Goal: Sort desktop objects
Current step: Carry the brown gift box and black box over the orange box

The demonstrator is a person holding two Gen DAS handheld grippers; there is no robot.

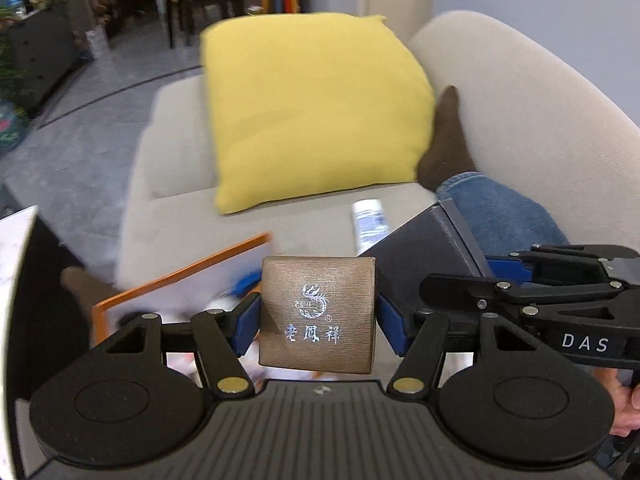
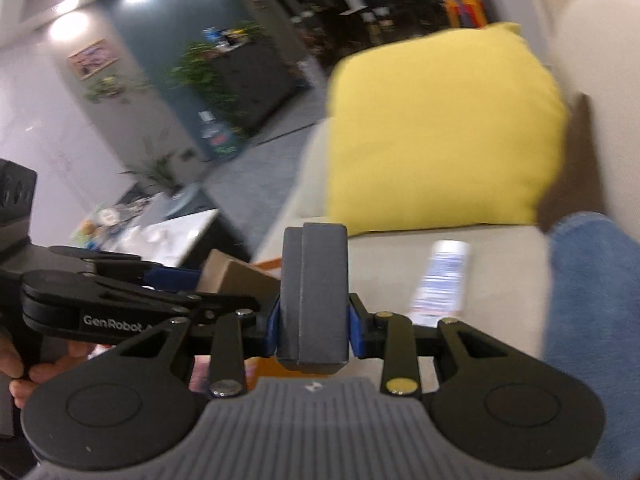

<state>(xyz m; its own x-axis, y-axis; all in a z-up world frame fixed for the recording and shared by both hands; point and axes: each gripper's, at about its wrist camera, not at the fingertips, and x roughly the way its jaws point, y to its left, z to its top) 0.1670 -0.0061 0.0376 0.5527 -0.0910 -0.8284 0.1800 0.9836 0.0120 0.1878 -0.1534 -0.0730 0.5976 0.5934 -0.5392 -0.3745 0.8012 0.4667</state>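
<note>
A brown box (image 1: 317, 311) is being pinched in the left tongs (image 1: 318, 320), a grey box (image 2: 313, 296) in the right tongs (image 2: 314, 320), both lifted over the sofa (image 1: 280, 220). With the tongs crowded together, either box could be knocked loose.

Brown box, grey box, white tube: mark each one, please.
brown box (image 1: 317, 314), left wrist view, printed front face.
grey box (image 2: 316, 292), right wrist view, top face between the pads.
white tube (image 2: 442, 280), right wrist view, mid-body label.
</note>
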